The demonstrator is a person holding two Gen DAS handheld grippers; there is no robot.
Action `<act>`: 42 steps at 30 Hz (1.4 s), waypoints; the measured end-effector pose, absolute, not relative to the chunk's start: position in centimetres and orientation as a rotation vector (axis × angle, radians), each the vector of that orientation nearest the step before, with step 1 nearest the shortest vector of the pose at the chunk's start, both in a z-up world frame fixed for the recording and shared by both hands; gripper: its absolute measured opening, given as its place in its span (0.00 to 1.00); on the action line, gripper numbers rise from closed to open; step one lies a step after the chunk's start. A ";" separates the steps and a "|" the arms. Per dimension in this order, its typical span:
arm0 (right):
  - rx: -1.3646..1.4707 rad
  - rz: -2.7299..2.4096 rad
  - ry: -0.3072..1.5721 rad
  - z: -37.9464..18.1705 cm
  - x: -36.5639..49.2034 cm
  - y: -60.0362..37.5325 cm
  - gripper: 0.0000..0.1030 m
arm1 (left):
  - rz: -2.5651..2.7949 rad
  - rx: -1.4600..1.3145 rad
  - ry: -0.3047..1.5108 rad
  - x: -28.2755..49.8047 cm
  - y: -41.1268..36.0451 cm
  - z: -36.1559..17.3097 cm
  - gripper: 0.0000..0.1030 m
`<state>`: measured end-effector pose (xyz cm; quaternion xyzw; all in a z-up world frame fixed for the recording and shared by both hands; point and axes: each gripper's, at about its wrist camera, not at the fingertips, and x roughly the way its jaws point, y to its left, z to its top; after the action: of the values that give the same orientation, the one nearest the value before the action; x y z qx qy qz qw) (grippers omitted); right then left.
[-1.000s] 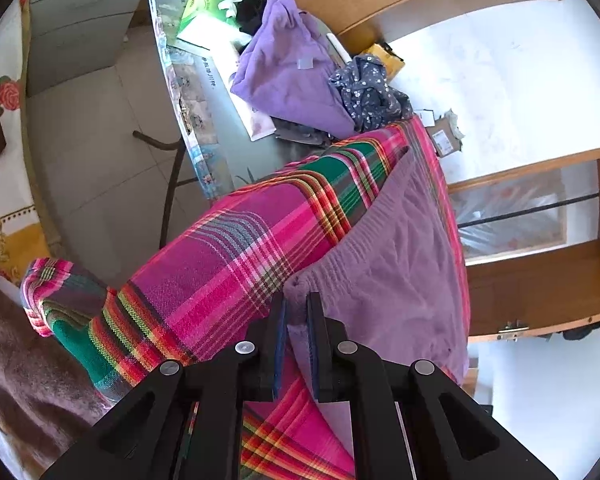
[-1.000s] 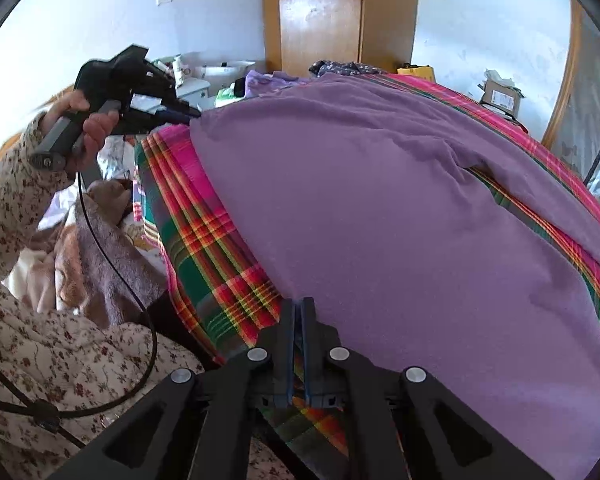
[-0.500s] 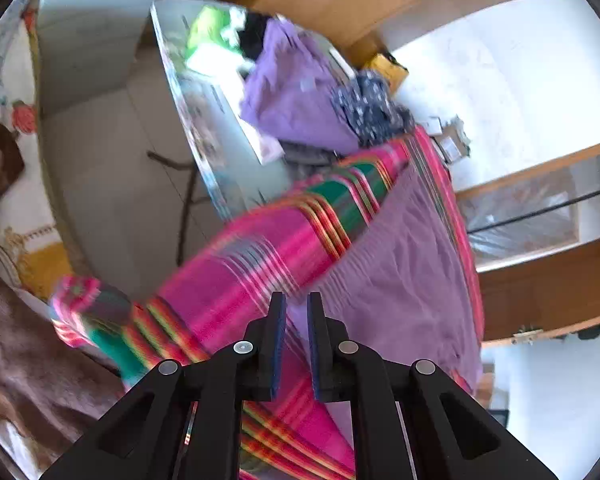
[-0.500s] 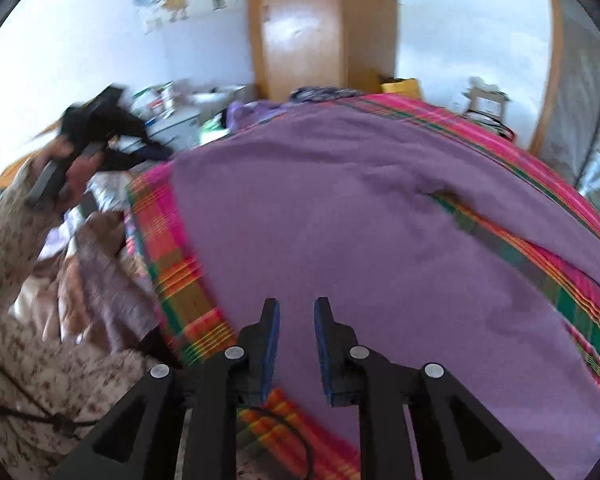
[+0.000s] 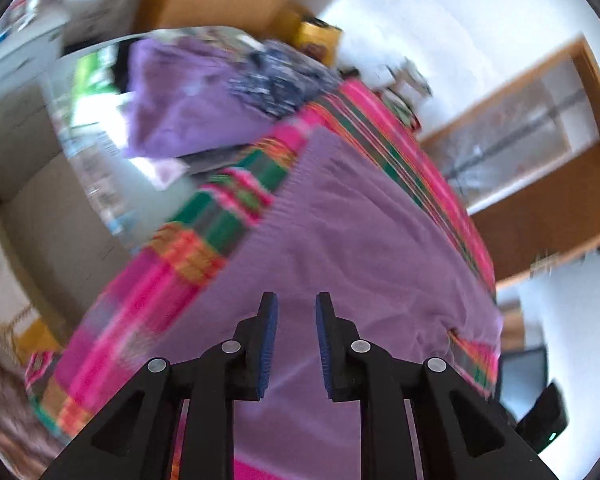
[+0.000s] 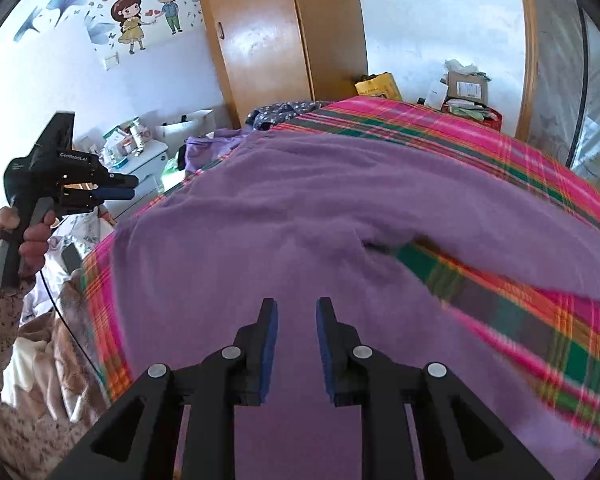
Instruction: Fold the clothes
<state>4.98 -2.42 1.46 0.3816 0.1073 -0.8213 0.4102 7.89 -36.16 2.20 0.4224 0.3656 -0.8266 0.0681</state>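
A large purple knit garment (image 6: 300,216) lies spread flat on the pink-and-green plaid bedspread (image 6: 440,132). The left gripper (image 5: 293,316) hangs over it, fingers parting with nothing between them; the right gripper (image 6: 293,320) likewise has its fingers apart and empty. Beyond the bed's far end, a crumpled purple cloth (image 5: 180,104) and a dark floral garment (image 5: 276,76) lie heaped beside a wooden wardrobe (image 6: 268,32).
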 end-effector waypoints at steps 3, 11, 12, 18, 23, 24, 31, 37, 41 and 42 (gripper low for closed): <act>0.970 -2.058 0.259 1.0 3.0 -4.5 0.21 | -2.552 1.398 0.959 4.2 -33.5 2.0 0.20; 1.084 -2.036 0.261 -1.6 -1.5 -8.1 0.21 | -2.541 1.522 0.843 -2.5 -32.3 0.0 0.20; 1.102 -2.033 0.266 -1.9 -1.8 -8.0 0.21 | -2.545 1.516 0.835 -3.0 -32.5 -0.1 0.20; 1.110 -2.009 0.348 -2.0 -1.7 -7.7 0.20 | -2.483 1.516 0.877 -4.9 -35.0 -1.2 0.20; 1.041 -2.008 0.383 -0.5 -2.4 -7.9 0.22 | -2.479 1.517 0.806 -6.2 -35.8 -1.1 0.20; 1.036 -2.015 0.383 -0.3 -2.7 -7.9 0.22 | -2.482 1.522 0.792 -6.5 -35.9 -1.0 0.20; 1.037 -2.069 0.357 0.4 -6.0 -8.0 0.26 | -2.490 1.517 0.828 -7.7 -36.9 -1.1 0.20; 1.021 -2.099 0.350 0.5 -9.0 -8.7 0.26 | -2.482 1.541 0.901 -8.0 -36.8 -0.6 0.20; 1.006 -2.153 0.354 1.2 -11.5 -9.5 0.26 | -2.540 1.472 0.824 -7.9 -36.6 1.6 0.20; 0.998 -2.157 0.357 1.3 -12.1 -9.6 0.26 | -2.555 1.455 0.788 -8.3 -36.8 1.9 0.20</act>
<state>-12.09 -9.55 1.29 0.3872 0.1386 -0.8370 0.3610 -8.26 -36.80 1.92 0.4775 0.2587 -0.8383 0.0489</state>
